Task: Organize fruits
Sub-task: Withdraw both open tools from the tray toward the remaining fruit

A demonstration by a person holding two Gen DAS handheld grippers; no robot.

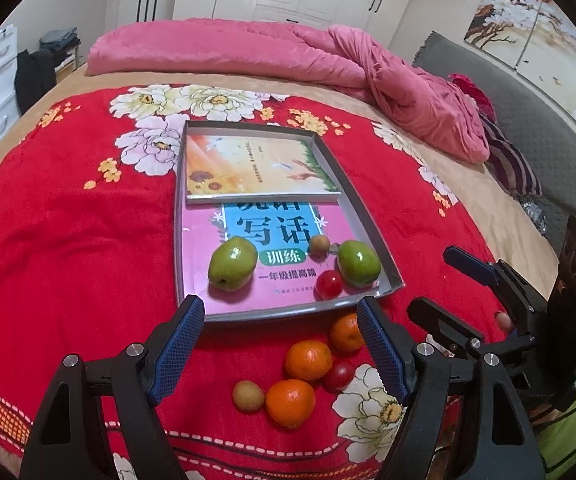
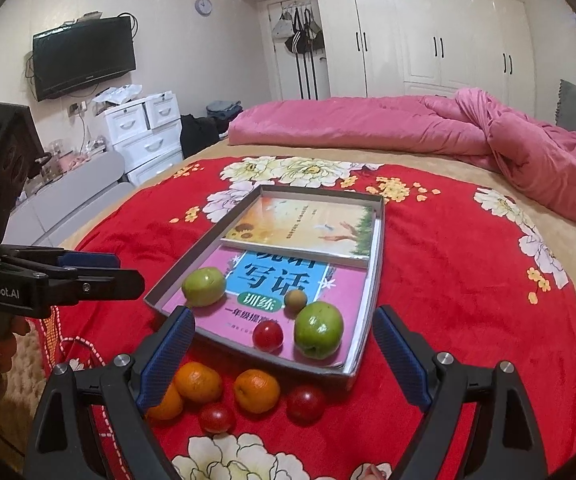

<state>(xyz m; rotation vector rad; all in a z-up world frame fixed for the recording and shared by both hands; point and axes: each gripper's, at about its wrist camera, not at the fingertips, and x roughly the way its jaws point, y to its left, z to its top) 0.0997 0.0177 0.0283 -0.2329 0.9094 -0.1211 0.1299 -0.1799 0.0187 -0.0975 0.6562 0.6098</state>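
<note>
Left gripper (image 1: 279, 344) w/ blue pads is hovering wide open over a red floral blanket (image 1: 67, 248). Just ahead, a grey tray (image 1: 372, 224) is holding two books plus two green apples (image 1: 232, 263), a small brown fruit (image 1: 319, 245) & a red tomato (image 1: 329, 284). Between its fingers, three oranges (image 1: 308, 359) are lying. Right gripper (image 1: 444, 284) is sitting off to the right, open.
</note>
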